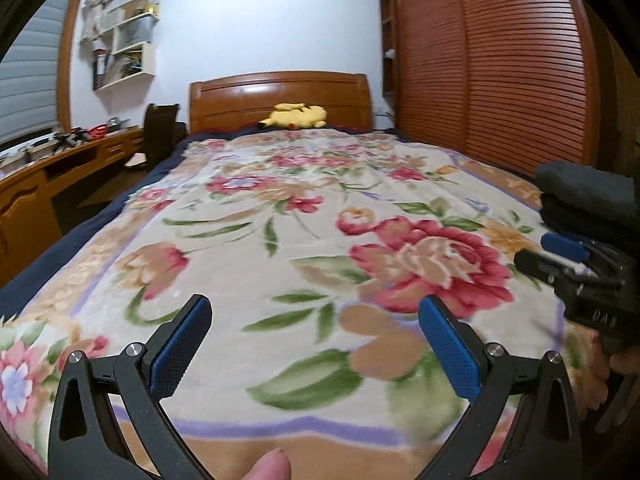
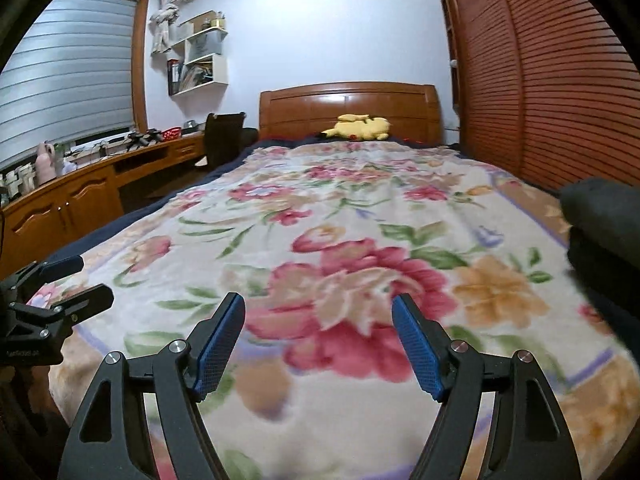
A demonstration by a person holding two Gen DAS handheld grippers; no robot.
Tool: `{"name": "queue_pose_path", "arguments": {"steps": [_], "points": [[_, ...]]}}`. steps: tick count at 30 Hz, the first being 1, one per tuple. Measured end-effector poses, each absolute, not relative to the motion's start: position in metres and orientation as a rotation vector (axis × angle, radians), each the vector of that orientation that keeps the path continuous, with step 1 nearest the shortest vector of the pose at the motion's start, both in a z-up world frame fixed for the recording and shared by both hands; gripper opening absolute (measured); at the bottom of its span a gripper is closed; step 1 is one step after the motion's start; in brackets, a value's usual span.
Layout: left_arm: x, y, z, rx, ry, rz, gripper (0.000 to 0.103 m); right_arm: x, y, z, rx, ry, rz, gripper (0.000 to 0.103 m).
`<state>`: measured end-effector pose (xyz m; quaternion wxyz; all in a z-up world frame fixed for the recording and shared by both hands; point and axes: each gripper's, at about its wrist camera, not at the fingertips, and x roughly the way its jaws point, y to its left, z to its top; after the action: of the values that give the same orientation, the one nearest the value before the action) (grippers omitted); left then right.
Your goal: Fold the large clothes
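My right gripper (image 2: 318,344) and left gripper (image 1: 316,344) both hang wide open and empty above the floral blanket (image 1: 304,208) on the bed, since the dark folded clothes (image 1: 588,200) already sit stacked at its right edge.

Left tool (image 1: 316,344) jaws wide apart, empty, right tool (image 2: 318,346) likewise, side by side
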<state>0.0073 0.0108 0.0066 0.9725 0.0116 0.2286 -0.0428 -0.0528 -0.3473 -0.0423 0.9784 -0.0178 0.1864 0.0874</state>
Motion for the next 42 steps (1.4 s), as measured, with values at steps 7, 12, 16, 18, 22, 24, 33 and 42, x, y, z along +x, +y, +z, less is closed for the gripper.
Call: {"name": "queue_pose_path", "arguments": {"steps": [7,12,16,18,22,24,33,42], "points": [[0.006,0.031,-0.003,0.005,0.43,-0.039,0.103,-0.032,-0.351,-0.057,-0.067,0.336,0.182,0.078],[0.005,0.037,-0.009,0.001,0.436,-0.039,0.103,-0.021,-0.359,-0.062,-0.058,0.322,0.192,0.078],[0.002,0.038,-0.009,0.016,0.433,-0.036,0.103,-0.011,-0.358,-0.072,-0.074,0.314,0.182,0.078],[0.002,0.038,-0.009,0.012,0.434,-0.038,0.103,-0.007,-0.36,-0.073,-0.069,0.317,0.18,0.078],[0.001,0.04,-0.009,0.007,0.436,-0.039,0.103,-0.009,-0.352,-0.079,-0.073,0.317,0.172,0.078],[0.001,0.041,-0.009,0.005,0.435,-0.04,0.103,-0.016,-0.346,-0.081,-0.076,0.315,0.171,0.078],[0.001,0.042,-0.009,-0.002,0.435,-0.043,0.103,-0.018,-0.342,-0.083,-0.068,0.314,0.164,0.078],[0.0,0.041,-0.009,-0.006,0.43,-0.037,0.103,-0.018,-0.336,-0.084,-0.064,0.309,0.168,0.078]]}}
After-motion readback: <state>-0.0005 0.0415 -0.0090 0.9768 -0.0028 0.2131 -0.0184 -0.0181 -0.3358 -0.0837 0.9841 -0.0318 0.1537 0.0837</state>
